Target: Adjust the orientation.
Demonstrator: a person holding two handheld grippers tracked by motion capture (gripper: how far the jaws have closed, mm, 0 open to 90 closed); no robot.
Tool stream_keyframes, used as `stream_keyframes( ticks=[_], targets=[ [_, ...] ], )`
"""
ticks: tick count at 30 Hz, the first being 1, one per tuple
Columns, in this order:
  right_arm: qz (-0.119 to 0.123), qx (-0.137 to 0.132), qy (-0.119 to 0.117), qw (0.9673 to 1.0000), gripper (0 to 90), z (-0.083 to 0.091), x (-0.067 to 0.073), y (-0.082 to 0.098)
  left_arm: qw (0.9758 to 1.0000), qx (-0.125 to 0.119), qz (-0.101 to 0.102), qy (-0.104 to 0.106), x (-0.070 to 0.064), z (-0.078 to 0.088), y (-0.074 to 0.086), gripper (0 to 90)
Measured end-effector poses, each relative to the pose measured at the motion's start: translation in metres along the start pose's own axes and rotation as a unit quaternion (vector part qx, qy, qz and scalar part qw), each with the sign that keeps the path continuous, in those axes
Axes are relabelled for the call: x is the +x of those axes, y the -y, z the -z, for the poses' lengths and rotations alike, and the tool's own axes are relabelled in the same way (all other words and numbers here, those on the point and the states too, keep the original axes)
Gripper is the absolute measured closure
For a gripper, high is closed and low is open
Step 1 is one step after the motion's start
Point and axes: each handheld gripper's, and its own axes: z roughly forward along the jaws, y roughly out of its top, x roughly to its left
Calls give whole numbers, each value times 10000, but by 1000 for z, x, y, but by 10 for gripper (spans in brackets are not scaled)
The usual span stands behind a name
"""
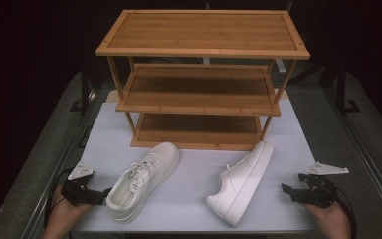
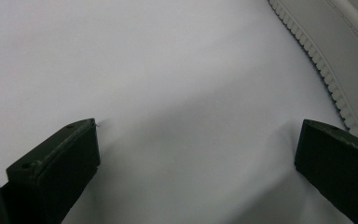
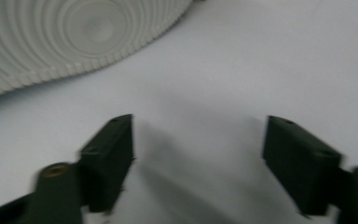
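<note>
Two white sneakers lie before you on the pale table (image 1: 194,199): the left sneaker (image 1: 142,180) upright, the right sneaker (image 1: 241,181) tipped on its side. Your left gripper (image 1: 107,193), jaws spread wide and empty, sits just beside the left sneaker's heel; your right gripper (image 1: 286,191), equally open and empty, rests near the other's sole. Beyond stands a three-tier bamboo rack (image 1: 201,79) against darkness.
</note>
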Motion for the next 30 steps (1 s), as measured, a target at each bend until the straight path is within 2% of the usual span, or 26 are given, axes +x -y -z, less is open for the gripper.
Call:
stream_keyframes(
  ticks=[4, 6, 8, 12, 20, 25, 30],
  targets=[
    [31, -125, -439, 9990, 670, 10, 0, -6, 10000, -14, 11, -5, 0, 0, 0, 0],
    [76, -212, -560, 9982, 805, 16, 2, -11, 10000, -13, 3, -4, 0, 0, 0, 0],
    [194, -415, -706, 9965, 898, 22, 5, -16, 10000, -13, 3, -3, 0, 0, 0, 0],
    [203, -744, -1078, 9912, 900, 33, 10, -31, 10000, -10, 5, -2, 0, 0, 0, 0],
    [285, -1074, -1426, 9835, 900, 37, 24, -62, 10000, -11, 8, 4, 0, 0, 0, 0],
    [376, -1095, -1545, 9812, 900, 30, 30, -75, 10000, -14, 10, 5, 0, 0, 0, 0],
    [399, -1079, -1594, 9805, 900, 22, 32, -83, 10000, -12, 14, 8, 0, 0, 0, 0]
  ],
)
